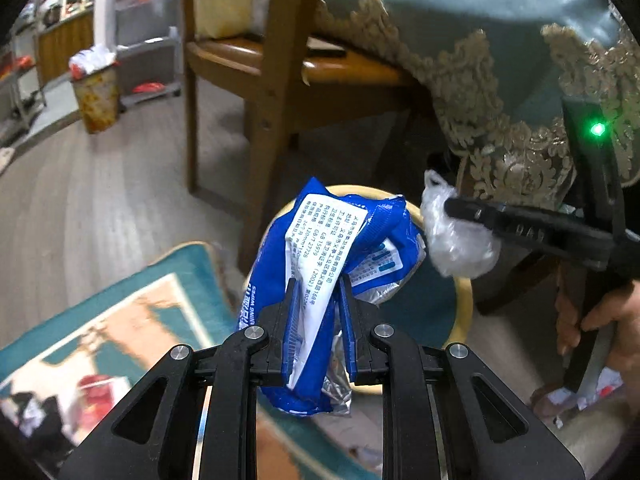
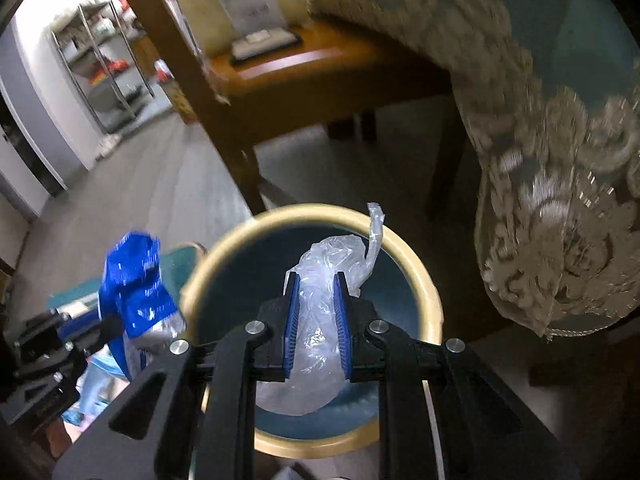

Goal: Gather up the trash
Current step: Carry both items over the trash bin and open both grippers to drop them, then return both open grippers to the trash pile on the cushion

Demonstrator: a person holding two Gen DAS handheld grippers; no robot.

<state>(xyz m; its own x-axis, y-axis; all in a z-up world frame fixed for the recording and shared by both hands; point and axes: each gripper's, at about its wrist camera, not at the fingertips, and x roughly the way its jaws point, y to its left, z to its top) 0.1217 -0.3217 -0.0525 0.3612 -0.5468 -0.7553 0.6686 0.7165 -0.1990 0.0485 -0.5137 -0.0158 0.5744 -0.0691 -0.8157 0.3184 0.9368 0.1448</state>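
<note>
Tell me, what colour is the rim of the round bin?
Pale yellow rim, with a dark teal inside; the right wrist view shows it best.

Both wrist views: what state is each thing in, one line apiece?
Left hand-held gripper: shut on the blue wipes packet.
Blue wipes packet: crumpled, held above the bin's rim.
Right hand-held gripper: shut on the clear plastic wrap.
Clear plastic wrap: scrunched, hanging over the bin's opening.
Bin: upright, open-topped; nothing seen inside where its floor shows.
Fringed tablecloth: draped, hanging beside the bin.
</note>
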